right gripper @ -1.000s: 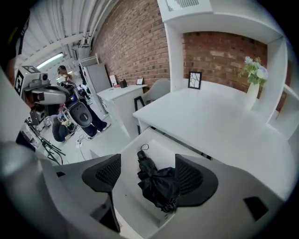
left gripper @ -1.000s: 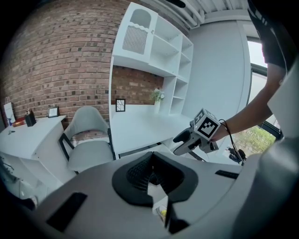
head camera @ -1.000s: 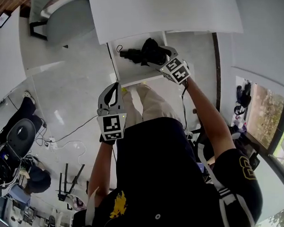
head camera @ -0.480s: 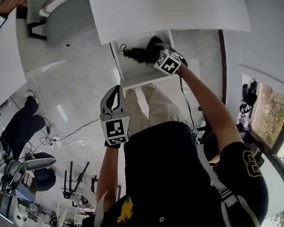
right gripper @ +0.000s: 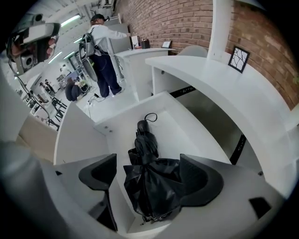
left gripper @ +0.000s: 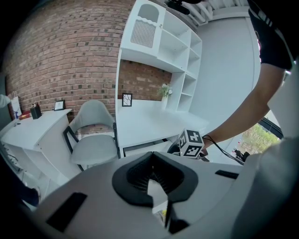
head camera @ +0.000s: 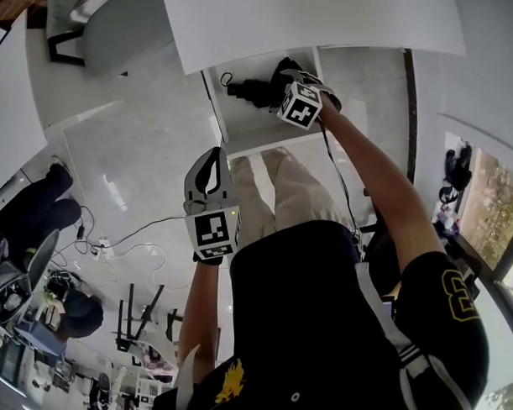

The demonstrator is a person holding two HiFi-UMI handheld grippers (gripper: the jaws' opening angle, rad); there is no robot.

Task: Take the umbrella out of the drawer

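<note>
A folded black umbrella (right gripper: 148, 179) lies in the open white drawer (right gripper: 180, 128), its handle and loop (right gripper: 143, 124) pointing away from me. My right gripper (right gripper: 149, 173) points steeply down over it. Its jaws have just been opening and stand wide, one on each side of the loose canopy, without clamping it. In the head view the umbrella (head camera: 246, 90) shows in the drawer (head camera: 247, 131) under the desk, with the right gripper (head camera: 284, 83) on top of it. My left gripper (head camera: 206, 166) hangs over the floor, shut and holding nothing; its pads (left gripper: 156, 184) meet.
The white desk top (head camera: 309, 21) overhangs the back of the drawer. A grey chair (head camera: 107, 29) stands to the left of it. My legs (head camera: 277, 187) are just in front of the drawer. Cables (head camera: 128, 246) lie on the floor, and another person (head camera: 30, 216) stands at left.
My right gripper has dropped into the drawer and turned to straddle the umbrella. The left gripper has sunk only slightly.
</note>
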